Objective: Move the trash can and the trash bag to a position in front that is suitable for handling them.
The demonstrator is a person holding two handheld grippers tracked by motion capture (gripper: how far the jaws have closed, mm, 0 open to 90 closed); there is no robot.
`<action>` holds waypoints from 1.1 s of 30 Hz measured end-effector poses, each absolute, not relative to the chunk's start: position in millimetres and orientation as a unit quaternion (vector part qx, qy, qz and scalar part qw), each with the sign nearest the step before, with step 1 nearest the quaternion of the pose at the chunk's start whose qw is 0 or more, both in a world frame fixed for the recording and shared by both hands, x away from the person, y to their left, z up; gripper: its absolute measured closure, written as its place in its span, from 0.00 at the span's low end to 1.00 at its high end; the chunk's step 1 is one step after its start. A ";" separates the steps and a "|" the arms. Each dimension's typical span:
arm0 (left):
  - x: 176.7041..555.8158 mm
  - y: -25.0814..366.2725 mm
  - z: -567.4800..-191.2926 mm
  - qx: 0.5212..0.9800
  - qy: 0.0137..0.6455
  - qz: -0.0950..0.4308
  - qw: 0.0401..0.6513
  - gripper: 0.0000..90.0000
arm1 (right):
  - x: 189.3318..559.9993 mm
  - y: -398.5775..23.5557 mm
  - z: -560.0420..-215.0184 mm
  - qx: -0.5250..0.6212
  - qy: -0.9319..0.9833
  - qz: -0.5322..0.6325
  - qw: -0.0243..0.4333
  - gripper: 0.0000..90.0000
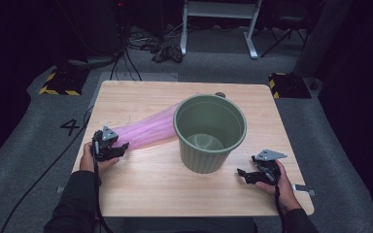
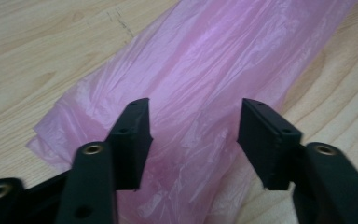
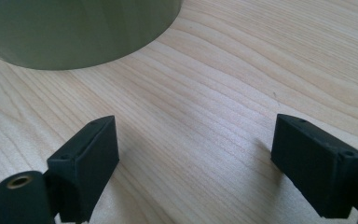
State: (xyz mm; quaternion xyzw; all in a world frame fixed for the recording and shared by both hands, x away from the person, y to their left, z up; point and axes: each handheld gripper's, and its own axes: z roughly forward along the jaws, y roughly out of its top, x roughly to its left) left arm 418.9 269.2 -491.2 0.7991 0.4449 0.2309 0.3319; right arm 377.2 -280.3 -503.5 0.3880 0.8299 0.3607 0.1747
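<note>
A long pink plastic bag (image 1: 145, 131) lies flat on the wooden table (image 1: 141, 194), running from the left hand up to the green bin (image 1: 210, 133). The bin stands upright in the middle of the table, and its inside holds nothing. My left gripper (image 1: 119, 148) hovers over the bag's near end. In the left gripper view the jaws (image 2: 193, 116) stand apart astride the crinkled pink film (image 2: 205, 70), with the pads not pressing it. My right gripper (image 1: 243, 174) rests open over bare wood, right of the bin's base (image 3: 74, 32), with nothing between its fingers (image 3: 196, 140).
Cables trail from both grippers off the table's near edge. A small dark object (image 1: 219, 94) sits just behind the bin. On the grey floor are two yellow-and-black striped blocks (image 1: 58, 82) (image 1: 289, 85), a white frame (image 1: 218, 29) and a "4" mark (image 1: 70, 126).
</note>
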 end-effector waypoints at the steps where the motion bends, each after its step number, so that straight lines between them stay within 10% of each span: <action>1: 419.1 268.9 -491.8 0.802 0.442 0.223 0.336 0.63 | 377.1 -280.2 -503.4 0.388 0.830 0.361 0.175 0.17; 7: 421.1 267.9 -494.9 0.820 0.421 0.196 0.334 0.86 | 377.1 -280.3 -503.5 0.388 0.830 0.361 0.175 0.17; 33: 407.8 238.8 -492.9 0.847 0.364 0.141 0.362 0.99 | 377.0 -280.6 -503.4 0.386 0.831 0.361 0.174 0.17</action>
